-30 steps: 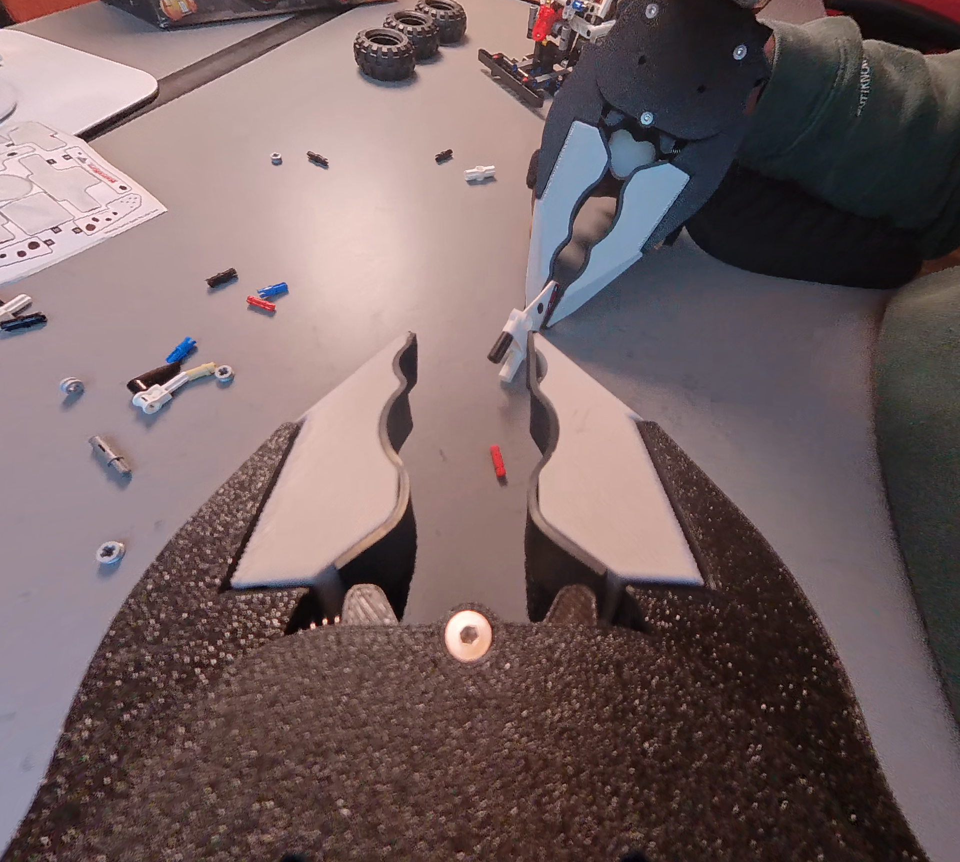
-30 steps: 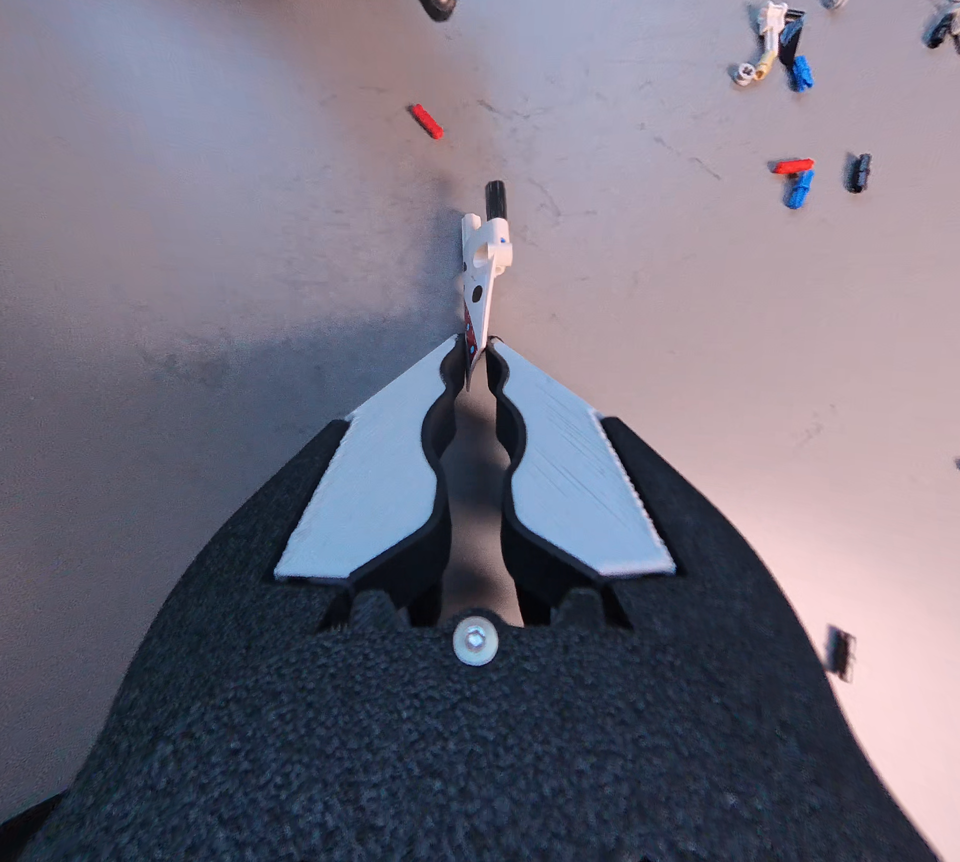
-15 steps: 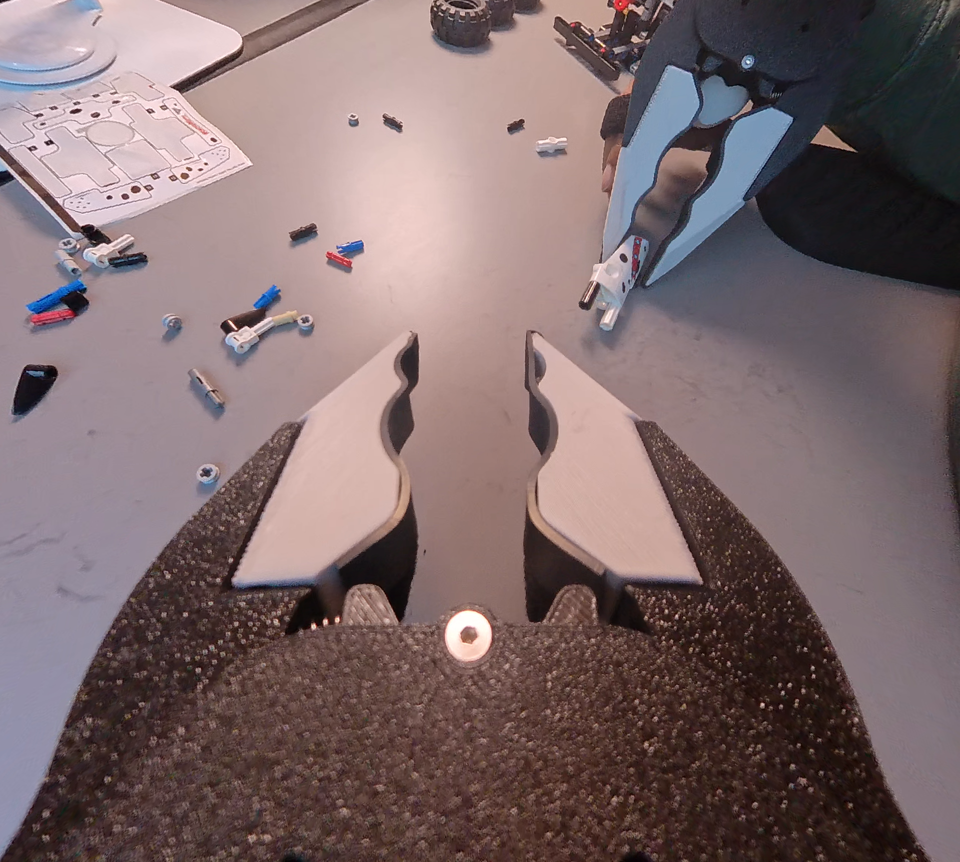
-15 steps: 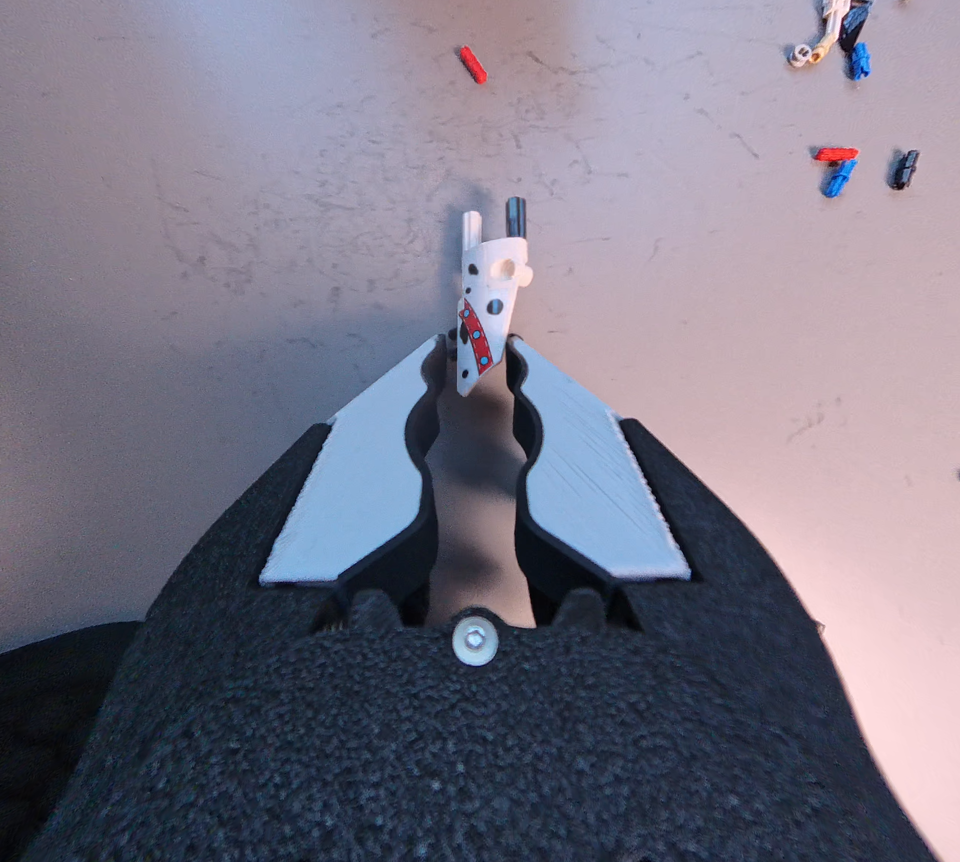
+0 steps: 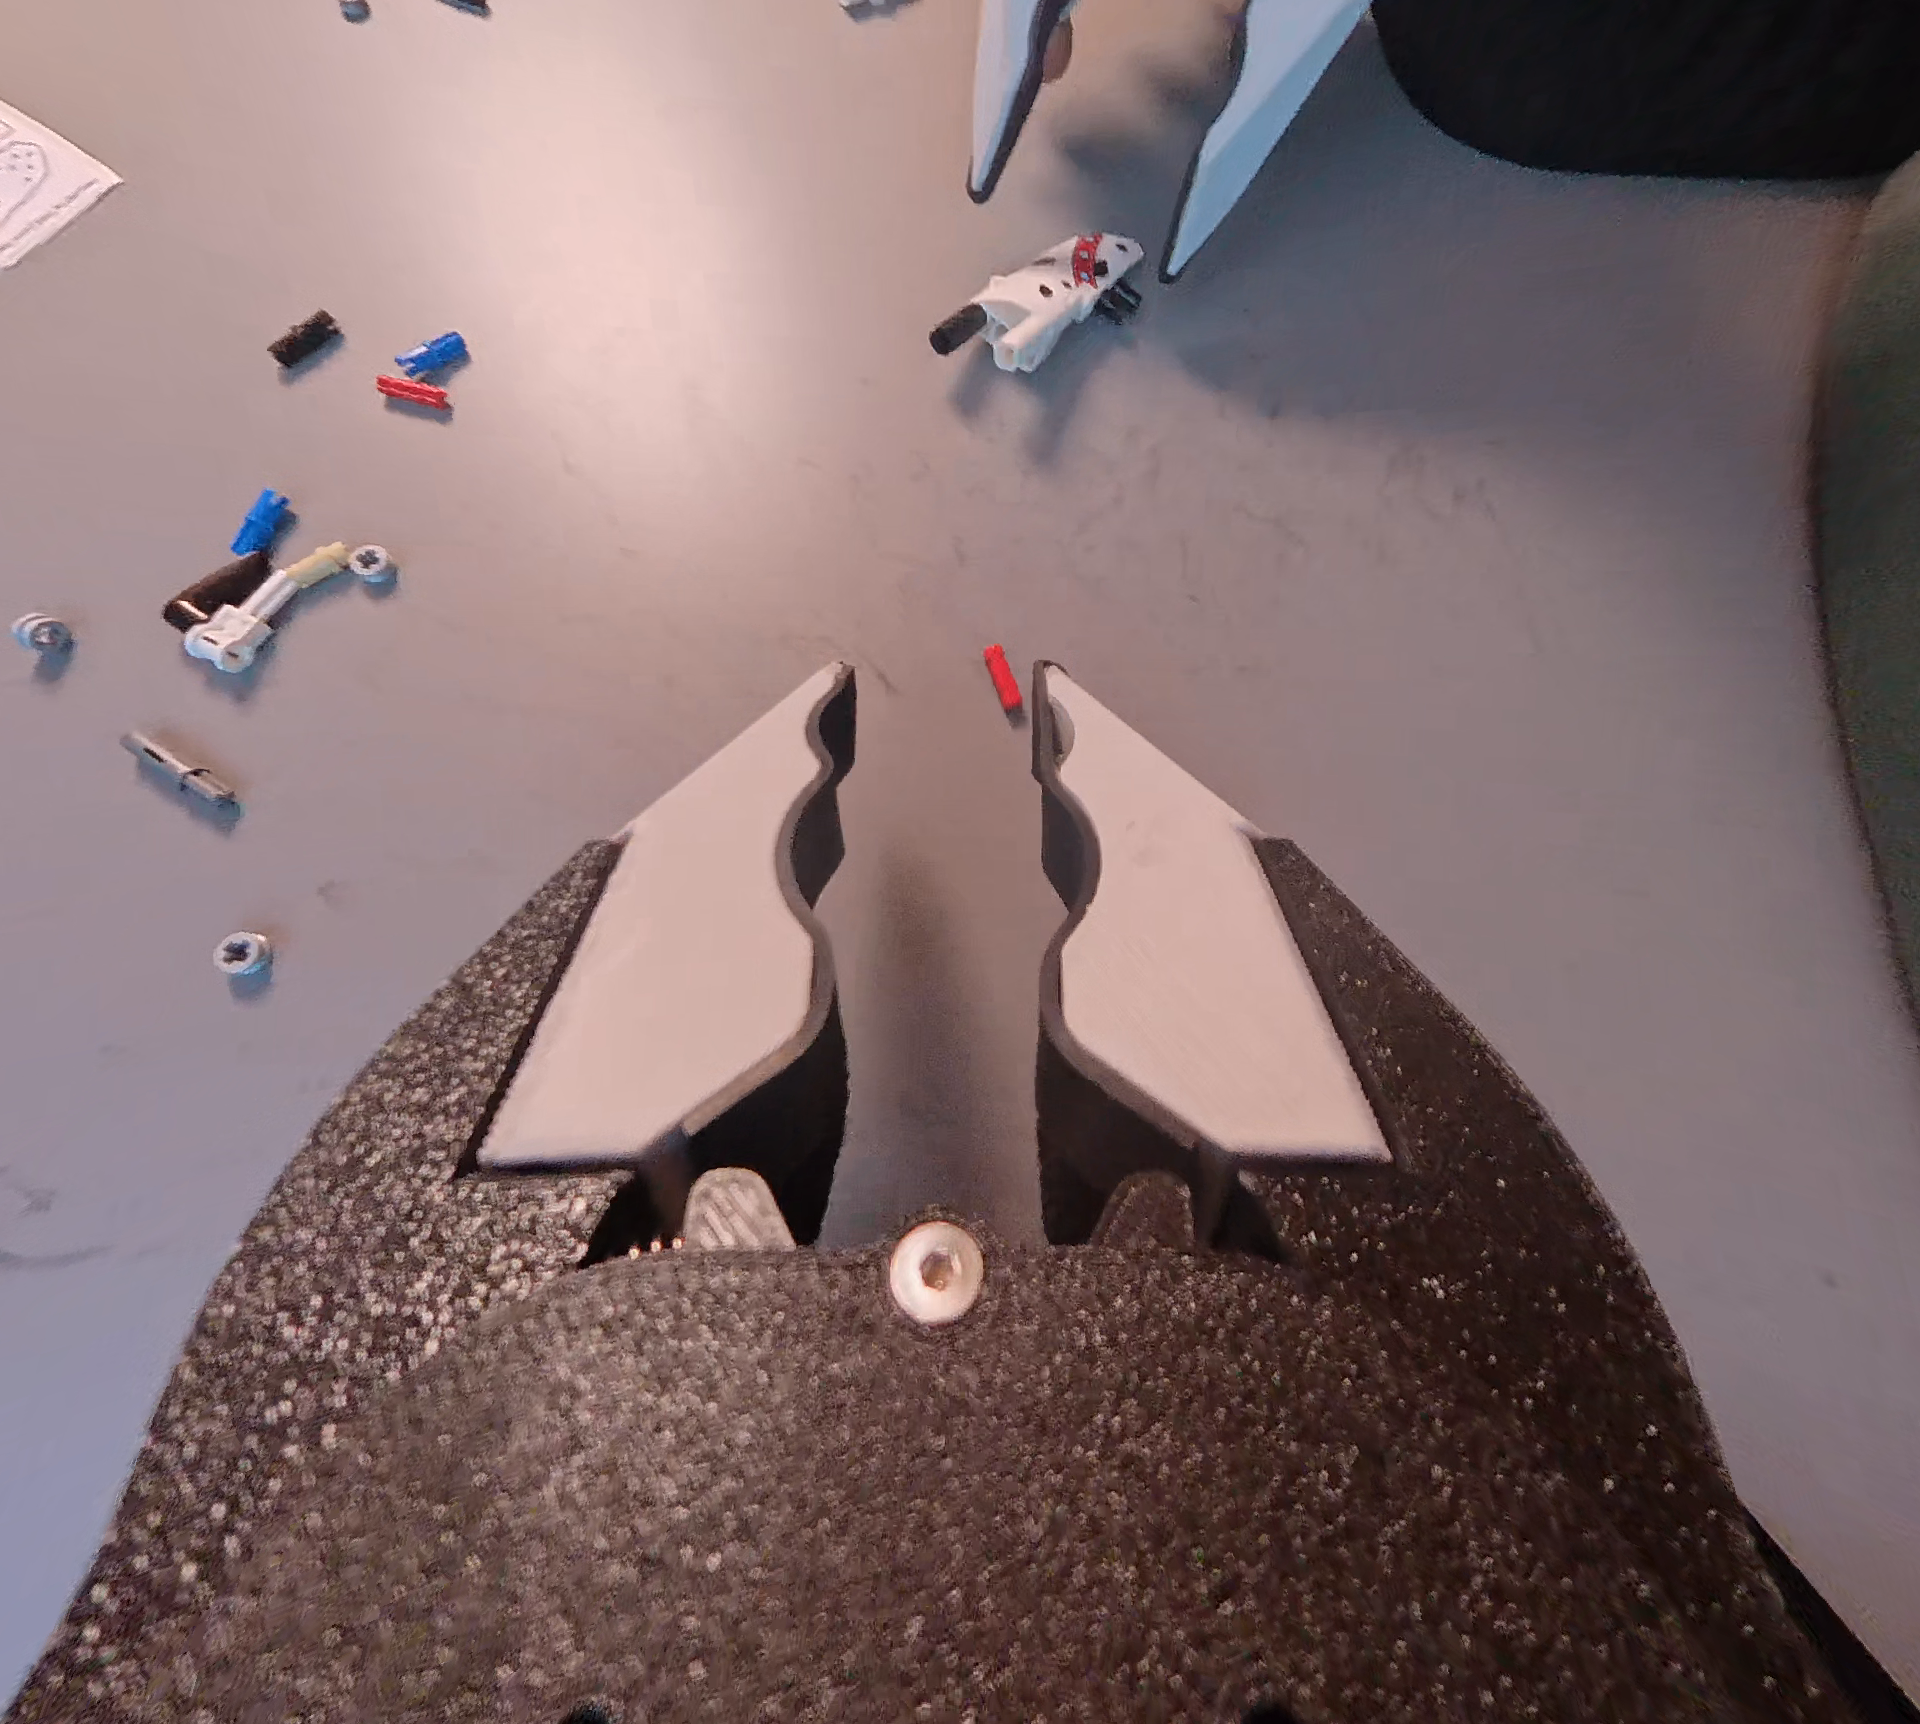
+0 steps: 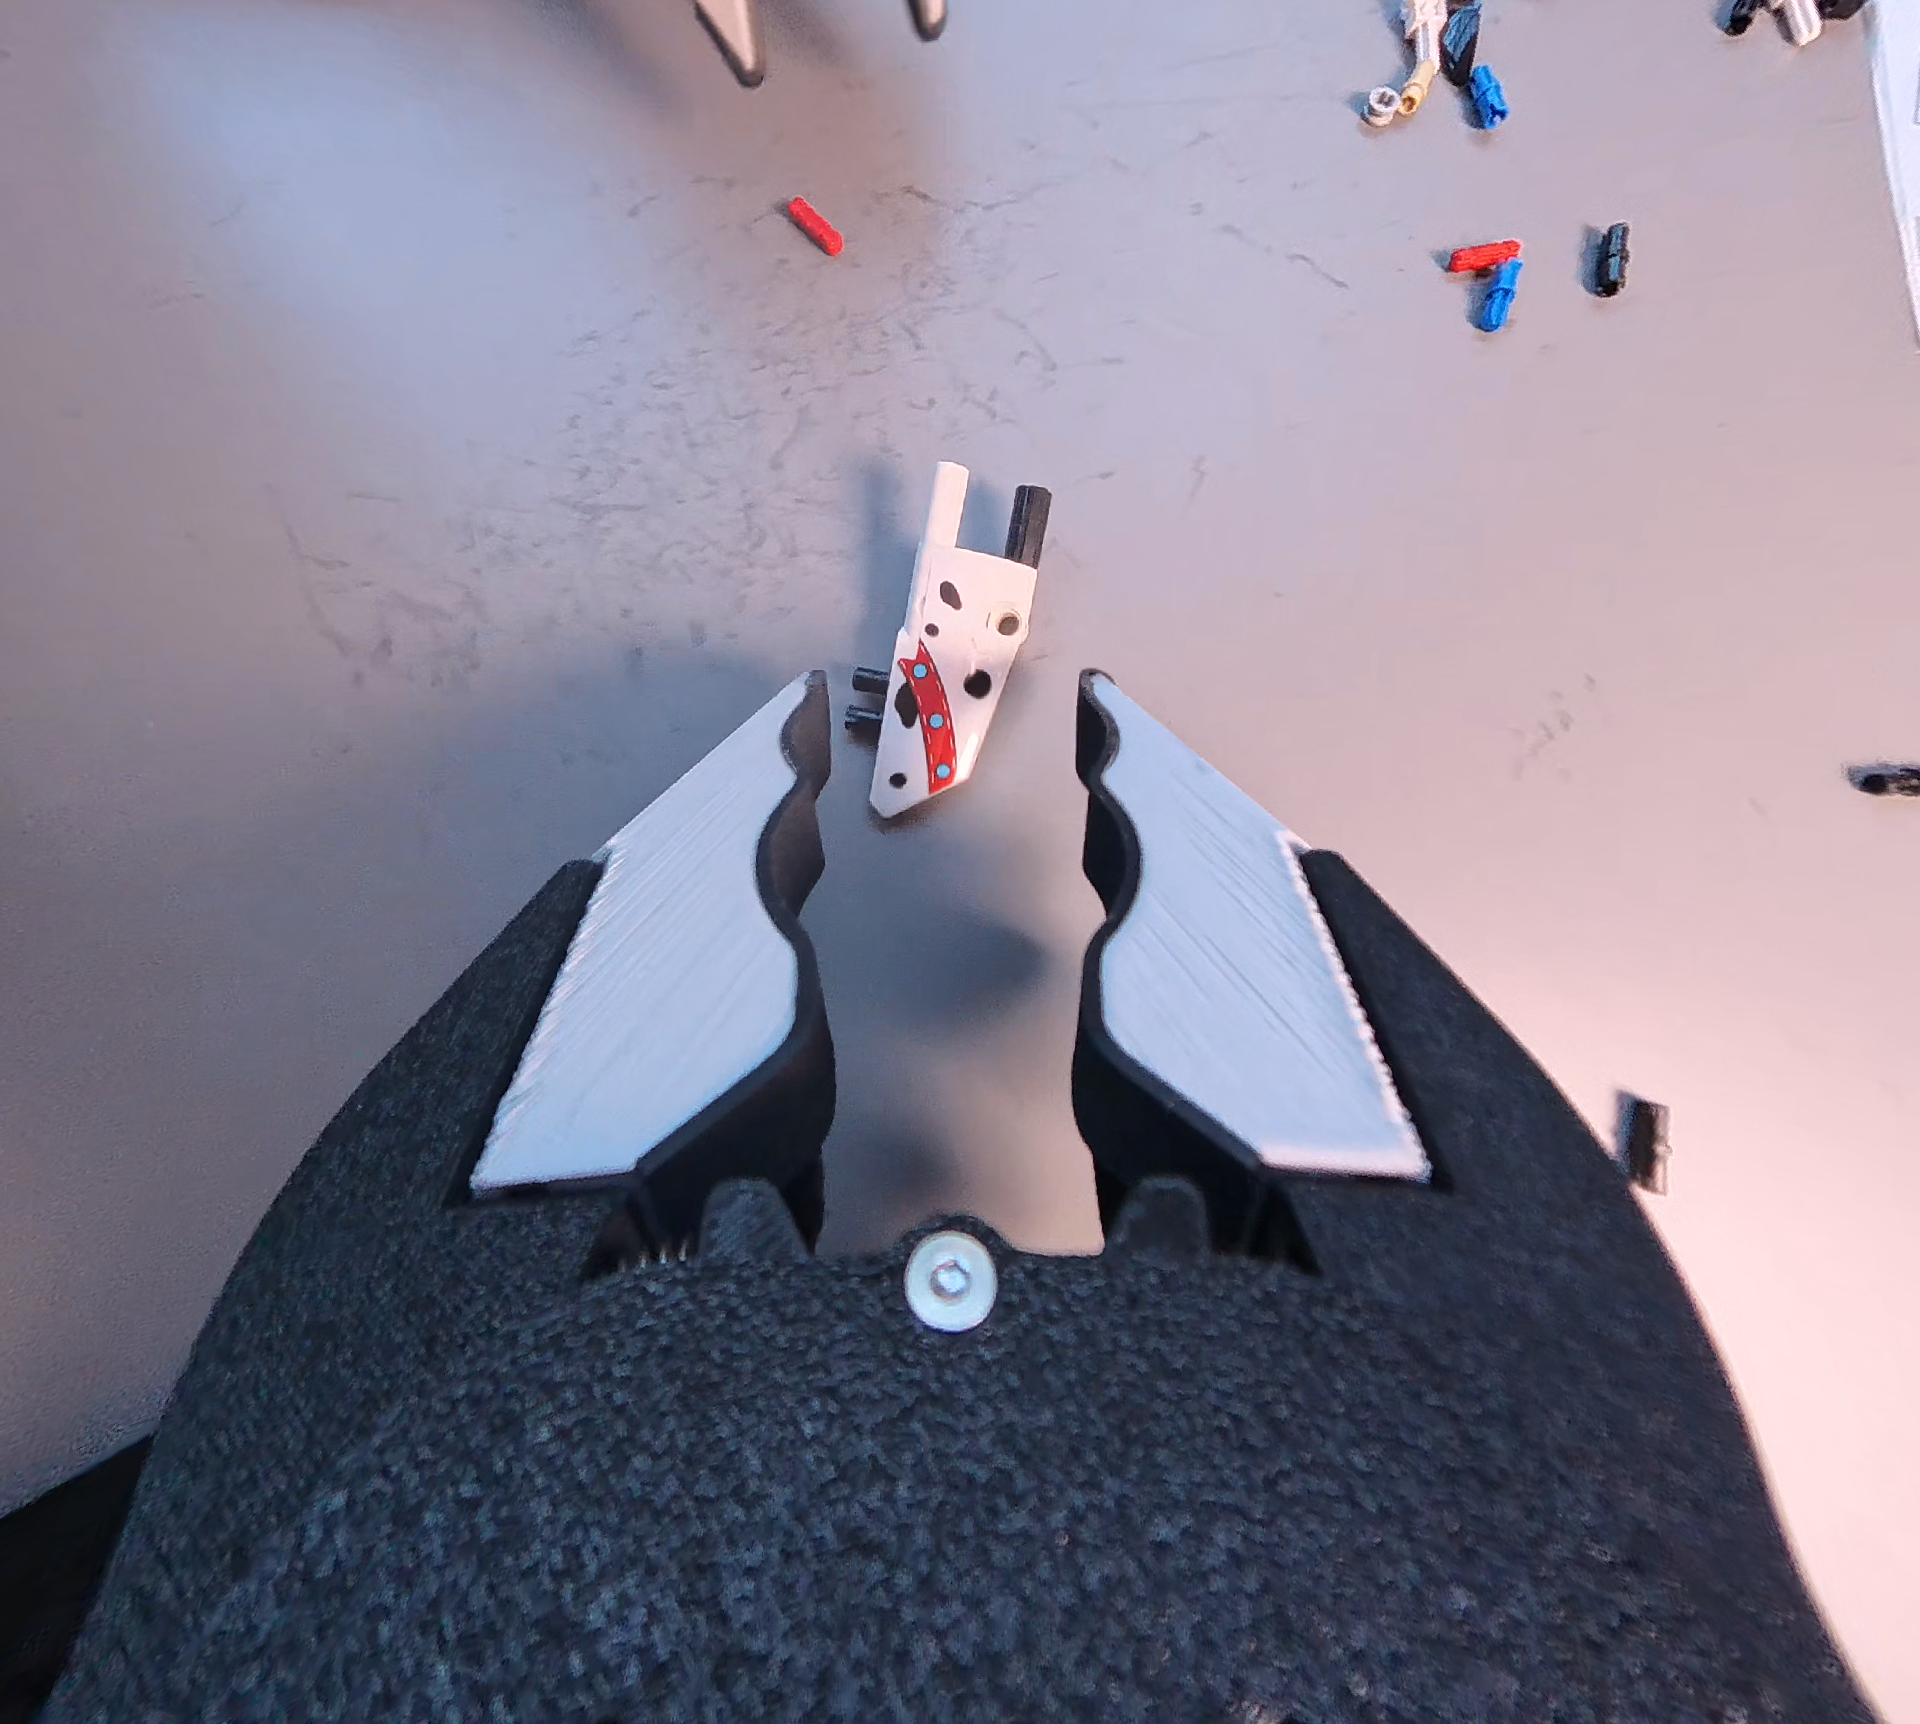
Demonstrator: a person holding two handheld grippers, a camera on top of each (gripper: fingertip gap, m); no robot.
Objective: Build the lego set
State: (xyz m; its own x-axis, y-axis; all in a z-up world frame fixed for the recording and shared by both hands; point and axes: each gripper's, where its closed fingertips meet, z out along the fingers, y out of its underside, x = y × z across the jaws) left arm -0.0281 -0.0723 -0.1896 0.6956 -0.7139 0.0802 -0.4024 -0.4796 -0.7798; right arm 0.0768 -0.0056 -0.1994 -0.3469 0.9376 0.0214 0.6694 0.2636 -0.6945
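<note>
The spotted white panel piece (image 6: pixel 951 651) had been released by the right gripper (image 6: pixel 953 682), whose jaws were now spread, and lay at frame centre on the grey table (image 6: pixel 416 427), ready for regrasping, while the left gripper (image 5: pixel 943 672) was held apart, empty.
</note>
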